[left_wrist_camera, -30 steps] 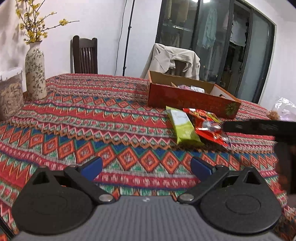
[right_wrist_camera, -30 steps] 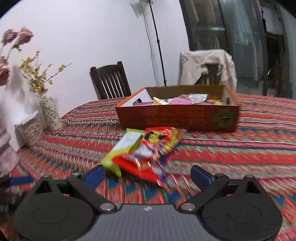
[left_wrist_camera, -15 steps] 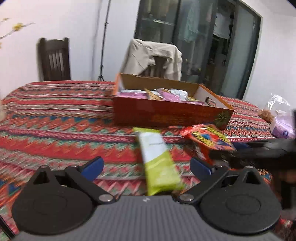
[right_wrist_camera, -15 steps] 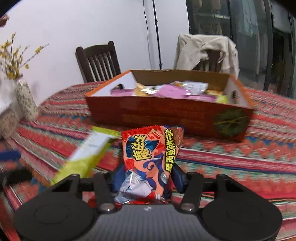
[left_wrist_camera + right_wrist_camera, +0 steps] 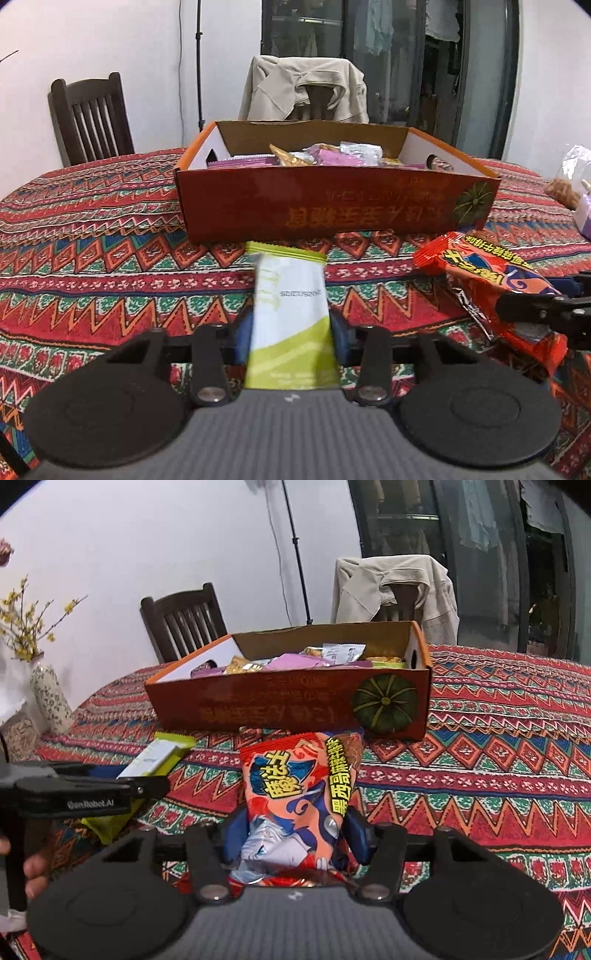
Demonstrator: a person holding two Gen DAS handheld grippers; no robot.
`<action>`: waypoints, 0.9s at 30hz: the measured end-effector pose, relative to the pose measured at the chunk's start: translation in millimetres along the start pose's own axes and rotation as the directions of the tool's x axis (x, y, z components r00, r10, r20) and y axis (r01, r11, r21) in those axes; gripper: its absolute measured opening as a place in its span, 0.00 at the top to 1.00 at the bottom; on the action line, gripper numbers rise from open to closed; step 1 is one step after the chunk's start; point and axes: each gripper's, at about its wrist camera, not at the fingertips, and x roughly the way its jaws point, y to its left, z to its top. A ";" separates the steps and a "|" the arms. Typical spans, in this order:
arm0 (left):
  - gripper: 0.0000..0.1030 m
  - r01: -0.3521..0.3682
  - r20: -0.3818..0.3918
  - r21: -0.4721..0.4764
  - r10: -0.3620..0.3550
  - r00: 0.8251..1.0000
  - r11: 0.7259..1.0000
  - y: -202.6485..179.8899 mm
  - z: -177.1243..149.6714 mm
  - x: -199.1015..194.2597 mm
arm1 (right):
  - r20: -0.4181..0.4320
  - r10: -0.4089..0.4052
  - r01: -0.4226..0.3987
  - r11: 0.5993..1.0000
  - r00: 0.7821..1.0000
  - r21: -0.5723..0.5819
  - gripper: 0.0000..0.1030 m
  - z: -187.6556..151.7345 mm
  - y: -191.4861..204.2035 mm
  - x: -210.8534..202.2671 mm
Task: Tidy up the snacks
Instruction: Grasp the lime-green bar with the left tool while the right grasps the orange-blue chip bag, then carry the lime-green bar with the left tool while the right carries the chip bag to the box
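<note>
My left gripper (image 5: 291, 332) is shut on a green and white snack packet (image 5: 290, 314), whose far end points at the orange cardboard box (image 5: 332, 210). My right gripper (image 5: 293, 834) is shut on a red and orange snack bag (image 5: 299, 786) with yellow lettering. The box (image 5: 280, 705) lies just beyond both packets and holds several wrapped snacks. In the left wrist view the red bag (image 5: 495, 284) shows at the right. In the right wrist view the green packet (image 5: 155, 757) shows at the left behind the other gripper's black body.
A patterned red tablecloth (image 5: 92, 240) covers the table. A dark wooden chair (image 5: 92, 118) and a chair draped with a beige jacket (image 5: 306, 88) stand behind it. A flowered vase (image 5: 50, 698) is at the far left, a clear bag (image 5: 572, 177) at the far right.
Both grippers moved forward toward the box. The right jaws closed on the red bag first, then the left jaws closed on the green packet.
</note>
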 end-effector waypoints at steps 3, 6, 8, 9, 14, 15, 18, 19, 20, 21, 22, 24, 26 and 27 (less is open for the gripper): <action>0.61 0.028 0.004 -0.026 -0.027 1.000 0.999 5.2 0.2 0.1 | 0.007 -0.010 0.009 1.000 1.000 0.010 0.50 -1.8 -1.9 -1.6; 0.62 0.039 0.007 -0.044 -0.039 0.999 0.998 8.9 -0.4 -1.3 | 0.010 -0.003 0.003 1.000 1.000 0.017 0.51 -2.7 -3.2 -0.9; 0.62 0.038 0.007 -0.043 -0.038 0.999 0.998 8.9 -0.4 -2.0 | 0.010 0.000 0.000 1.000 1.000 0.016 0.52 -3.3 -3.1 -0.5; 0.63 0.036 0.007 -0.041 -0.036 0.999 0.998 8.5 -0.3 -2.4 | 0.011 0.003 -0.003 1.000 1.000 0.019 0.52 -3.3 -3.4 -0.5; 0.64 0.037 0.010 -0.081 -0.036 0.999 0.996 11.9 -0.4 -26.6 | 0.023 0.039 -0.040 0.997 0.999 0.064 0.53 -3.4 -8.8 -2.2; 0.64 0.049 0.022 -0.094 -0.047 0.999 0.994 13.1 -2.5 -39.2 | 0.023 0.032 -0.034 0.997 0.999 0.070 0.53 -3.2 -8.9 -3.6; 0.63 0.074 0.052 -0.122 -0.068 0.996 0.990 14.4 -15.7 -75.3 | 0.048 0.005 -0.008 0.999 0.999 0.054 0.53 -3.4 -1.8 -21.7; 0.63 0.084 0.059 -0.137 -0.076 0.995 0.987 14.8 -23.3 -89.8 | 0.058 0.021 -0.025 0.998 0.998 0.062 0.53 -5.3 0.7 -30.7; 0.63 0.093 0.065 -0.151 -0.084 0.994 0.984 14.9 -29.8 -101.3 | 0.065 0.040 -0.045 0.997 0.997 0.070 0.53 -8.7 3.6 -40.4; 0.63 0.103 0.069 -0.163 -0.093 0.993 0.981 15.0 -35.5 -111.9 | 0.070 0.051 -0.056 0.996 0.996 0.072 0.53 -12.7 7.4 -49.4; 0.63 0.112 0.074 -0.178 -0.101 0.992 0.978 15.1 -43.2 -124.1 | 0.074 0.057 -0.062 0.996 0.996 0.067 0.53 -17.9 13.0 -59.0; 0.63 0.117 0.079 -0.191 -0.104 0.991 0.975 14.2 -52.5 -139.9 | 0.076 0.061 -0.065 0.996 0.995 0.053 0.53 -26.6 22.5 -74.7; 0.63 0.107 0.081 -0.182 -0.094 0.992 0.977 11.7 -57.9 -151.4 | 0.074 0.065 -0.068 0.997 0.995 0.039 0.53 -34.0 30.6 -88.3; 0.63 0.101 0.086 -0.174 -0.087 0.992 0.979 10.4 -58.9 -155.9 | 0.076 0.065 -0.068 0.997 0.995 0.034 0.53 -36.4 33.8 -93.1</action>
